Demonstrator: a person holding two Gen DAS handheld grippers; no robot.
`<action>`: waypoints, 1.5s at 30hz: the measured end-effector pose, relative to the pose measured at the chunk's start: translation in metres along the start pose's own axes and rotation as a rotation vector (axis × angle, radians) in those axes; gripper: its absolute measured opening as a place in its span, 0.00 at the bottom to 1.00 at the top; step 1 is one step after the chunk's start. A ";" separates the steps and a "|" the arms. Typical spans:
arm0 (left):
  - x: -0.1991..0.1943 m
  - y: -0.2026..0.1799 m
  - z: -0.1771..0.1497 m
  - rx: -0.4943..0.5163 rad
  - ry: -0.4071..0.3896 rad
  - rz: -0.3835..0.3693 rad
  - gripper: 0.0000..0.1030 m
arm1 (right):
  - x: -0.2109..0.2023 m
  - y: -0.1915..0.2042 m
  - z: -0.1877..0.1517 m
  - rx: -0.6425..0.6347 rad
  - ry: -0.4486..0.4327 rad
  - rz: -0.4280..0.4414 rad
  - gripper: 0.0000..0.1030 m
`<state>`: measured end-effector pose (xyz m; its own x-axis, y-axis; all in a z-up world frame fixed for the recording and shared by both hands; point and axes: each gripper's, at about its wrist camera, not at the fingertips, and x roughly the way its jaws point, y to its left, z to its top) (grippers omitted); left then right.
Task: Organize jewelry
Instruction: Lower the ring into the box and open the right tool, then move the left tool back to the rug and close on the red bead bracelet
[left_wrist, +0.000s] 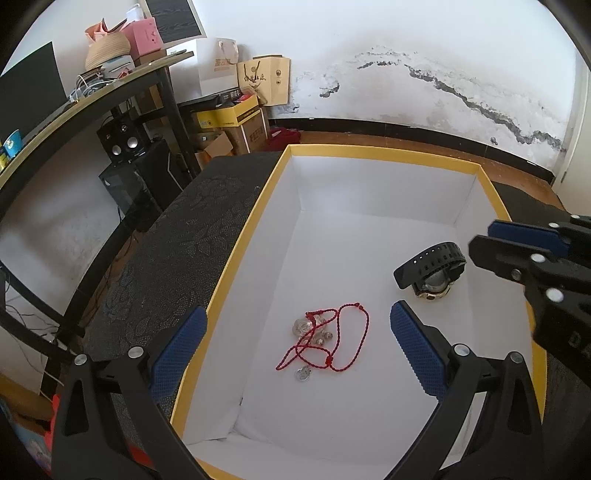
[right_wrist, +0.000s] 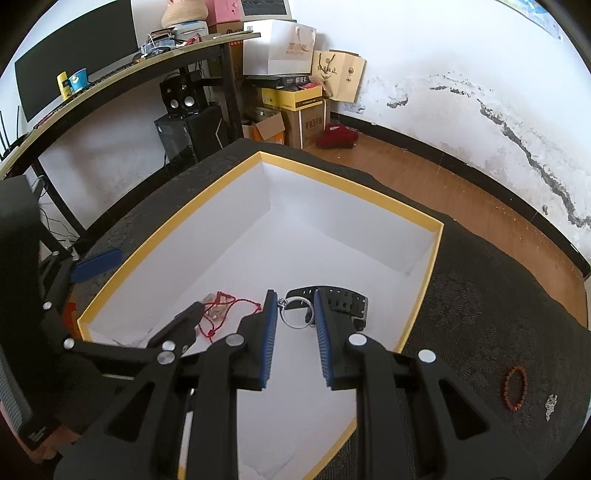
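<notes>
A yellow-rimmed white box sits on a dark cloth. In it lie a red cord necklace with clear beads and a black watch. My left gripper is open above the necklace, one finger over the box's left rim. My right gripper is shut on a silver ring above the box floor, next to the watch. It shows from the side in the left wrist view.
A red bead bracelet and a small silver piece lie on the dark cloth to the right of the box. A desk, speakers and cardboard boxes stand behind at the wall.
</notes>
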<state>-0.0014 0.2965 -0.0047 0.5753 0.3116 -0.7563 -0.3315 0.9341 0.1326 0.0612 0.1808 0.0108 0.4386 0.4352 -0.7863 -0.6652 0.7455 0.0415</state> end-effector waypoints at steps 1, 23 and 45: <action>0.000 0.000 0.000 0.001 0.001 0.000 0.94 | 0.003 0.000 0.000 -0.003 0.004 0.002 0.20; 0.002 0.000 0.000 0.011 0.004 -0.006 0.94 | -0.002 -0.005 0.000 0.026 -0.035 0.081 0.90; -0.045 -0.104 0.024 0.115 -0.096 -0.119 0.94 | -0.131 -0.163 -0.079 0.280 -0.155 -0.191 0.93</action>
<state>0.0255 0.1901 0.0310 0.6759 0.2075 -0.7072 -0.1721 0.9775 0.1223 0.0642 -0.0378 0.0580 0.6392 0.3300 -0.6946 -0.3806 0.9206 0.0871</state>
